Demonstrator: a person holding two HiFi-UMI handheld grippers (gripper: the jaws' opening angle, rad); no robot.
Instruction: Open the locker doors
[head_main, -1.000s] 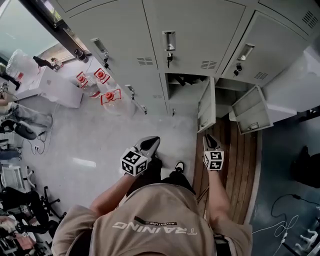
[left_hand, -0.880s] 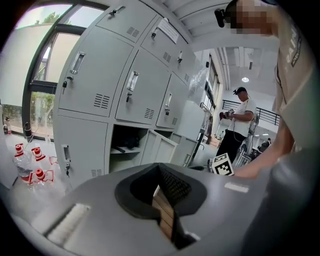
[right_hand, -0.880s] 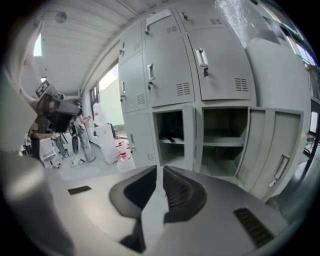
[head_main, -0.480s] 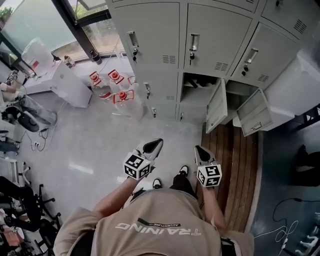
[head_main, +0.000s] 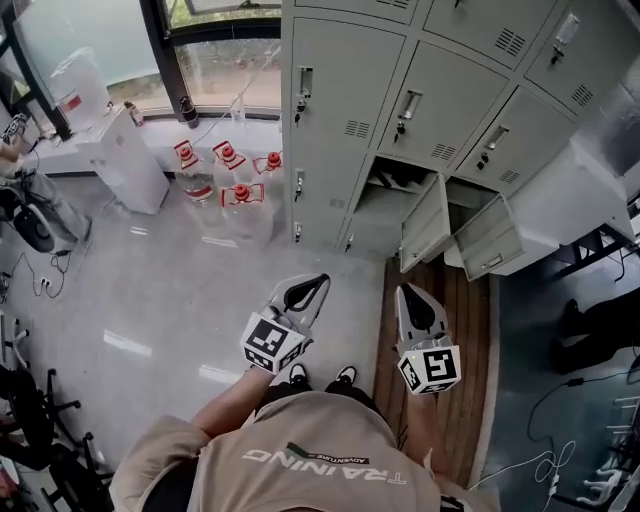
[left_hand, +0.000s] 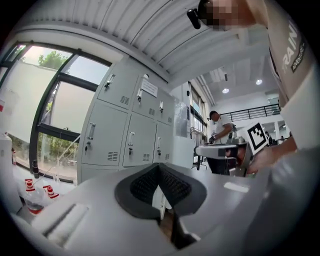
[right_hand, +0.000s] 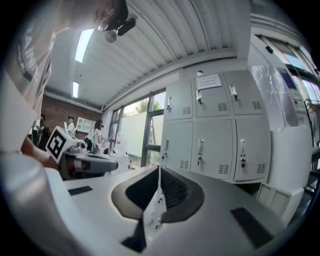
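The right gripper (head_main: 408, 296) has just been closing its fingers. Now they are pressed together with nothing between them. The left gripper (head_main: 318, 282) has its fingers together too and holds nothing. Both hang in the air well back from the lockers (head_main: 340, 120), pointing at them and touching no door.

A second ago the right gripper was down low, just beside the open door (head_main: 425, 225) at the bottom of the lockers. Since then both grippers have come up and away from it. That door stands wide, and the next door (head_main: 492, 240) to its right is swung out as well. So I think the low doors on that side are done.

The upper doors (head_main: 345, 90) are shut, each with its handle. The low door on the left side of the lockers, near the jugs (head_main: 235, 190), looks shut as well, though it is hard to be sure from here. My guess is that a shut door comes next, and a gripper must open its fingers first to take a handle.
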